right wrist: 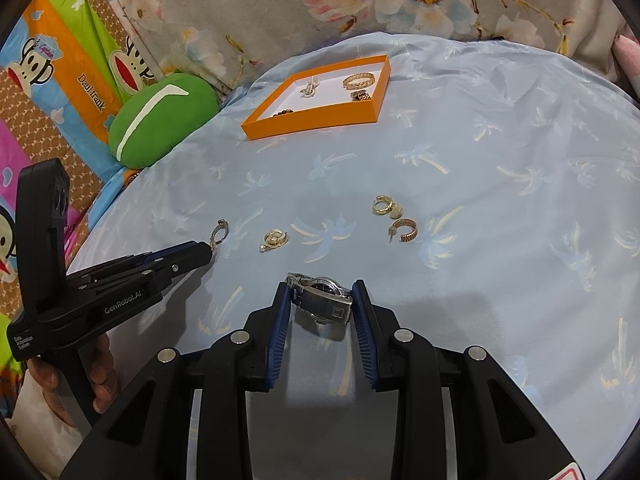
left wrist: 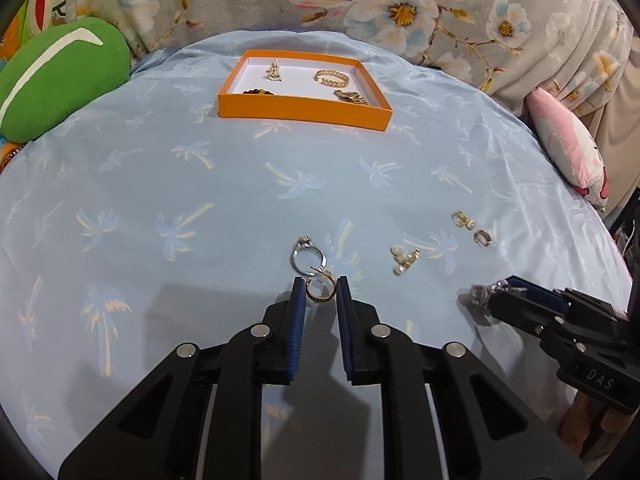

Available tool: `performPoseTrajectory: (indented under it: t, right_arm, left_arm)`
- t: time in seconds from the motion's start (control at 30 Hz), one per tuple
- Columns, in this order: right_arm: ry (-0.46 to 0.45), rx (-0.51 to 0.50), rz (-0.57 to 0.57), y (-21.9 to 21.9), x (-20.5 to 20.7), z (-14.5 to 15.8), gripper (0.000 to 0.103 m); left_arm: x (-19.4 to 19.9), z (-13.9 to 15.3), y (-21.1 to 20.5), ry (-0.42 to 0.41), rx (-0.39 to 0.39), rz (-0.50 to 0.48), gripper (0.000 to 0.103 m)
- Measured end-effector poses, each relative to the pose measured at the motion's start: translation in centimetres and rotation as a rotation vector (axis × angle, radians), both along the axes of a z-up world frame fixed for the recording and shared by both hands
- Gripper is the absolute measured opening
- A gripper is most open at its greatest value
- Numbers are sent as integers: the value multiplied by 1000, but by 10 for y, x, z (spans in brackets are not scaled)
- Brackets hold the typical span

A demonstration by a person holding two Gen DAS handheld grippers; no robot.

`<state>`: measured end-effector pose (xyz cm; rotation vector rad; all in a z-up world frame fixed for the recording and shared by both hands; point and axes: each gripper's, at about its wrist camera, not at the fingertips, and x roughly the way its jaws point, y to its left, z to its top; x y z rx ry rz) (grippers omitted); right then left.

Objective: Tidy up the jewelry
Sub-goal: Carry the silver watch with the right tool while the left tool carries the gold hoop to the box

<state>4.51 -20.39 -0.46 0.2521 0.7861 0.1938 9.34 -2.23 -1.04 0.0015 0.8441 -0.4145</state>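
- Pinching a small gold hoop earring [left wrist: 320, 291] at the near edge of the bed [left wrist: 160, 184], the left tool [left wrist: 320, 290] has its blue pads nearly together on the hoop; a silver ring [left wrist: 307, 256] lies touching it just beyond.
- The right tool [right wrist: 320, 294] grips a steel wristwatch [right wrist: 322, 292] between its pads, also close to the near edge.
- Loose on the blue palm-print sheet toward the middle of the bed: a pearl-and-gold earring [right wrist: 274, 239], a gold huggie with a pearl [right wrist: 386, 205] and a studded gold hoop [right wrist: 405, 231].
- Near the far edge, the orange tray [left wrist: 304, 110] already holds a braided gold bangle [left wrist: 331, 77], a pearl piece [left wrist: 273, 70], dark beads [left wrist: 258, 91] and a gold chain piece [left wrist: 351, 97].
- By my judgement the job is about half done: four pieces are stored, two are held, and four wait on the sheet.
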Motion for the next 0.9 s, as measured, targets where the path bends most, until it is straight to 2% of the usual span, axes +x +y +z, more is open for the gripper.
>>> performPoseTrajectory:
  t: [0.3,0.53,0.73,0.9]
  right_arm:
    - [-38,-8,-6,1,-6,11,30]
    - [-82,-24,-15,-2,6,30,30]
    - [-122,-41,-4,-5,45,48,30]
    - [-135,-43,3,-10,99,62,30]
  left_arm:
    - [-23,3,0,-14,-6,1,15]
    - [-17,19,6,-33,-25,24,15]
    - [17,41,8,-80,-22,41,15]
    - [63,58,4,-121,-15,52,15]
